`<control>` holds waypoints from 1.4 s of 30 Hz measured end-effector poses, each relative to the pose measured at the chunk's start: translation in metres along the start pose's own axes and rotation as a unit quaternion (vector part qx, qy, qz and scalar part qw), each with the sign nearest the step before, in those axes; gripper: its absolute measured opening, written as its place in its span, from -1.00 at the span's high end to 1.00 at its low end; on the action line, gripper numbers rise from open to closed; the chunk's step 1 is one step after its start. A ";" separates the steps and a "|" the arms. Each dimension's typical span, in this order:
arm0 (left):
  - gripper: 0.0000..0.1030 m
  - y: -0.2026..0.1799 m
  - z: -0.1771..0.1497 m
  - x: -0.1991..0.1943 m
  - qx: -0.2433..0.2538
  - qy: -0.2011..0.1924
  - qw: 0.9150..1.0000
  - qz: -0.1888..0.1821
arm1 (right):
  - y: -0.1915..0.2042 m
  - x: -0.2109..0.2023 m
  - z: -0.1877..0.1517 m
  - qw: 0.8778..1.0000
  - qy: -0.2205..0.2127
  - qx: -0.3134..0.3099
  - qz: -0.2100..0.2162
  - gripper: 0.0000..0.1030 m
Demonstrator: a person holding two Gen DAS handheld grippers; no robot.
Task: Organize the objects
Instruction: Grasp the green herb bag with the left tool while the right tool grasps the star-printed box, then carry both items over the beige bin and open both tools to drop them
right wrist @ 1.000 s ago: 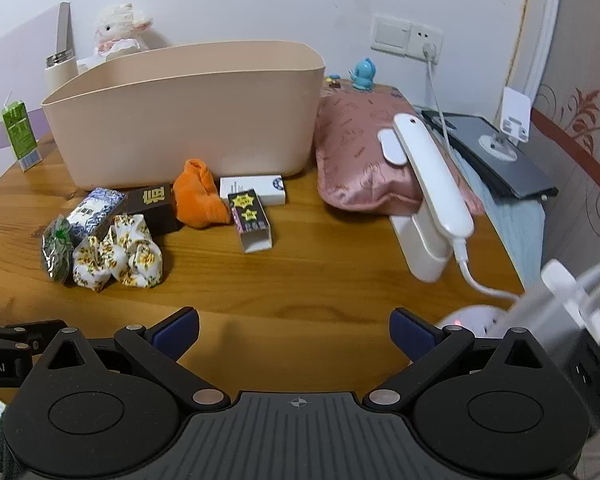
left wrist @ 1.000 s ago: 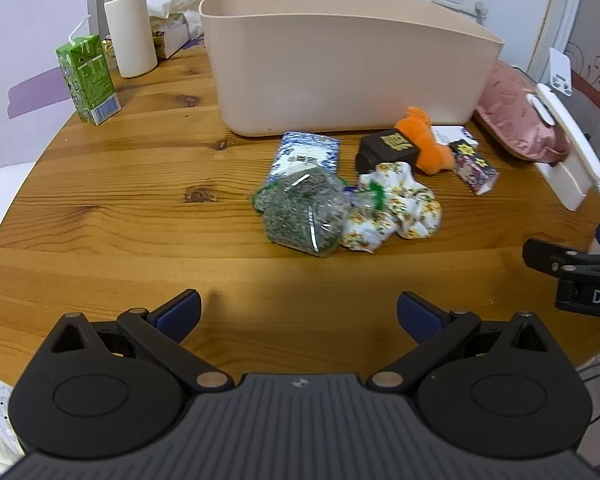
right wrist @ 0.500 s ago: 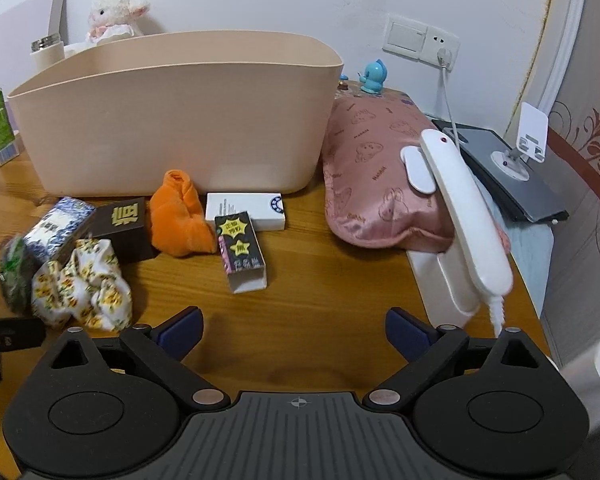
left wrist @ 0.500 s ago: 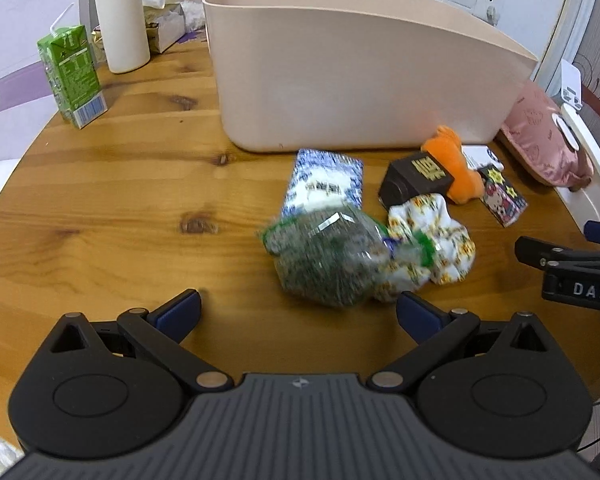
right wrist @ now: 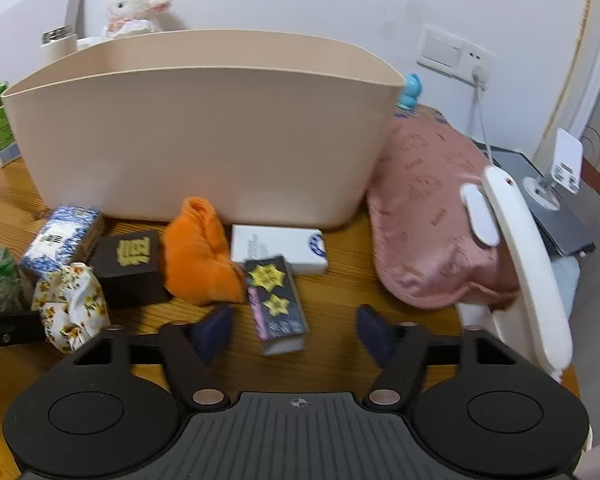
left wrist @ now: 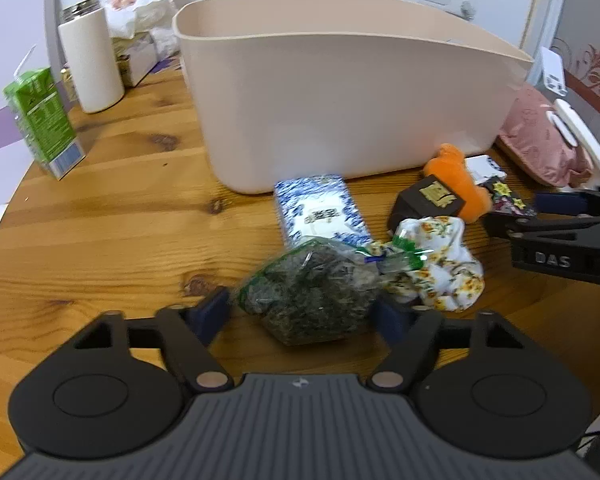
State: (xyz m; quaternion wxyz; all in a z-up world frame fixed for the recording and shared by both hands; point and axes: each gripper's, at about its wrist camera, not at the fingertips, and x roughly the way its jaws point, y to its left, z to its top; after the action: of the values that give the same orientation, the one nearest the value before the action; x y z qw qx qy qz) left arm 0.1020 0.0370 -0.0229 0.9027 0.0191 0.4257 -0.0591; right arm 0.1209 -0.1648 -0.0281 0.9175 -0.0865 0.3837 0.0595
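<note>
Risk entry: left claw [left wrist: 302, 314], jaws just closing around the bag of dried leaves [left wrist: 308, 292] on the table [left wrist: 120, 220] without pinching it yet, may snag the floral cloth [left wrist: 440, 264] touching it; right claw [right wrist: 294, 330], also closing, straddles the starred box [right wrist: 276, 300] ungripped

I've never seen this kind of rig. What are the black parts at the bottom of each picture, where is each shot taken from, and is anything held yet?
Each picture comes from a camera on a hand-held two-finger gripper, looking along its fingers. The left gripper has been closing around a clear bag of dried greens, not visibly pinching it. The right gripper has been closing over a small black starred box, pads apart from it. On the wooden table stand a beige bin, a floral cloth and an orange cloth. Nothing is lifted.
</note>
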 end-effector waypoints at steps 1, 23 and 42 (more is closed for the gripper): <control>-0.34 0.000 0.000 -0.001 0.001 -0.001 1.000 -0.004 | 0.002 -0.001 0.000 1.000 0.000 -0.003 0.003 -0.02; -0.12 0.002 -0.011 -0.064 -0.008 -0.056 0.998 -0.033 | -0.005 -0.072 -0.007 0.998 -0.055 0.004 -0.017 0.57; -0.11 -0.007 0.103 -0.082 0.015 -0.168 0.986 -0.009 | -0.016 -0.075 0.093 0.989 -0.149 0.019 -0.013 0.57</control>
State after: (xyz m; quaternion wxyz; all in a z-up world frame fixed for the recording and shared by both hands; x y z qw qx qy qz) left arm 0.1280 0.0286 0.1057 0.9604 0.0191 0.2674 -0.0759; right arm 0.1362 -0.1649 0.0915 0.9665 -0.0639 0.2431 0.0521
